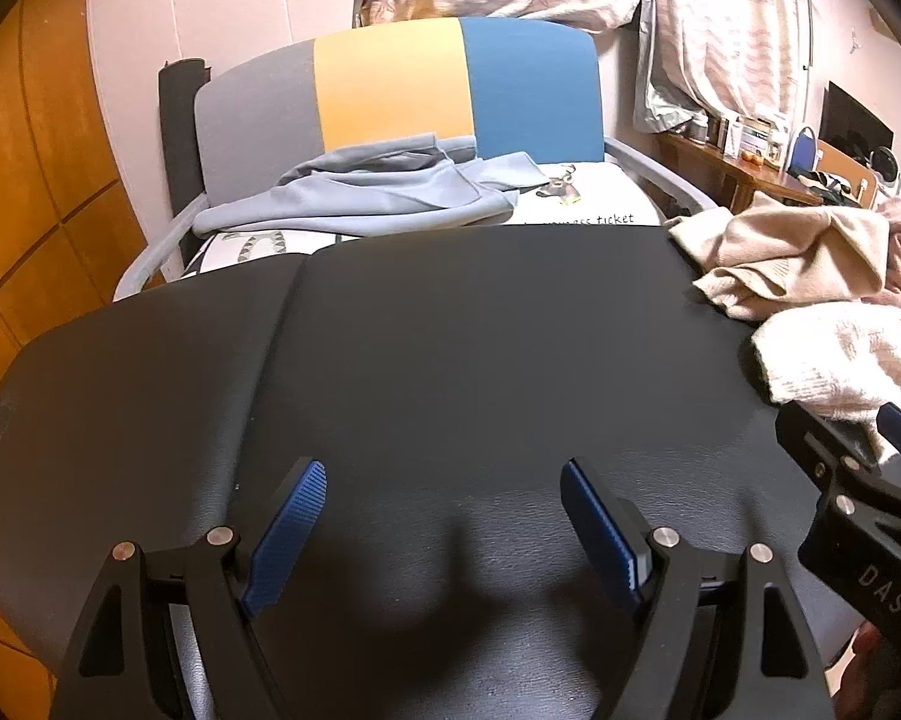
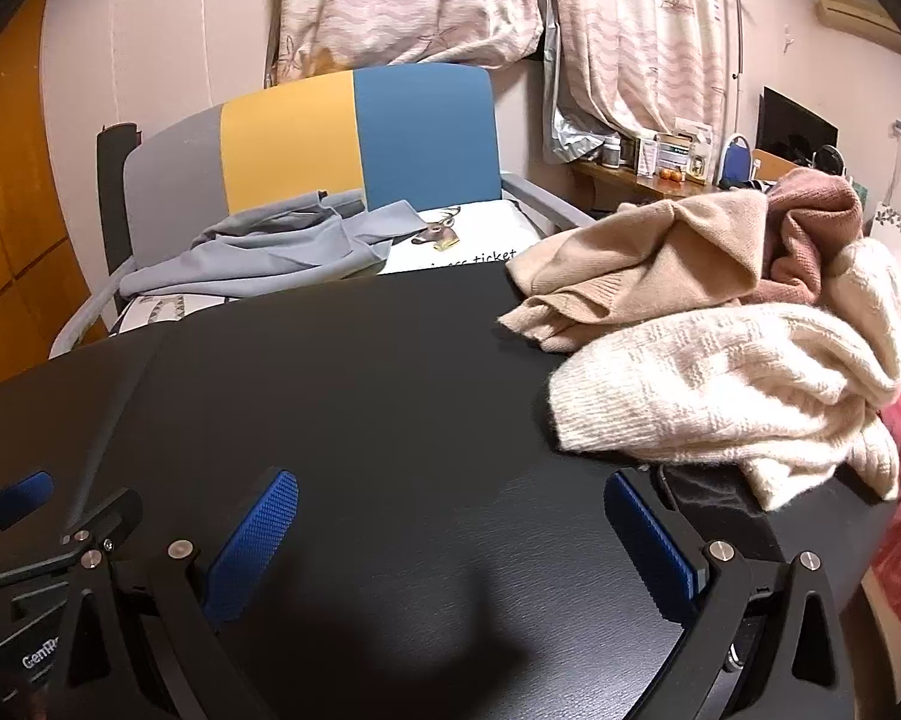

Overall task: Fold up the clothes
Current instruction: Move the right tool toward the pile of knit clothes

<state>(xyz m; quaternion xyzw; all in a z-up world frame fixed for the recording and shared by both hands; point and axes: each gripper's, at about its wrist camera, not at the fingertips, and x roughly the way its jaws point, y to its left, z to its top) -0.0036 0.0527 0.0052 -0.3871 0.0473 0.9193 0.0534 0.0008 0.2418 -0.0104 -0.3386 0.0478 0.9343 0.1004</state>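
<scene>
A pile of knitwear lies at the right of the black table (image 2: 390, 372): a cream sweater (image 2: 738, 384) in front, a beige one (image 2: 648, 258) behind it and a pink one (image 2: 816, 222) at the back. In the left wrist view the cream sweater (image 1: 846, 360) and the beige one (image 1: 792, 258) show at the right edge. My left gripper (image 1: 444, 480) is open and empty above the bare table (image 1: 450, 360). My right gripper (image 2: 450, 492) is open and empty, its right finger close to the cream sweater's edge. The right gripper also shows in the left wrist view (image 1: 852, 480).
Behind the table stands a chair (image 1: 390, 90) with a grey, yellow and blue back. A light blue garment (image 1: 366, 192) lies on its seat over a white printed cushion (image 2: 468, 240). Curtains (image 2: 630, 30) hang behind. A wooden desk (image 2: 642, 177) with small items stands far right.
</scene>
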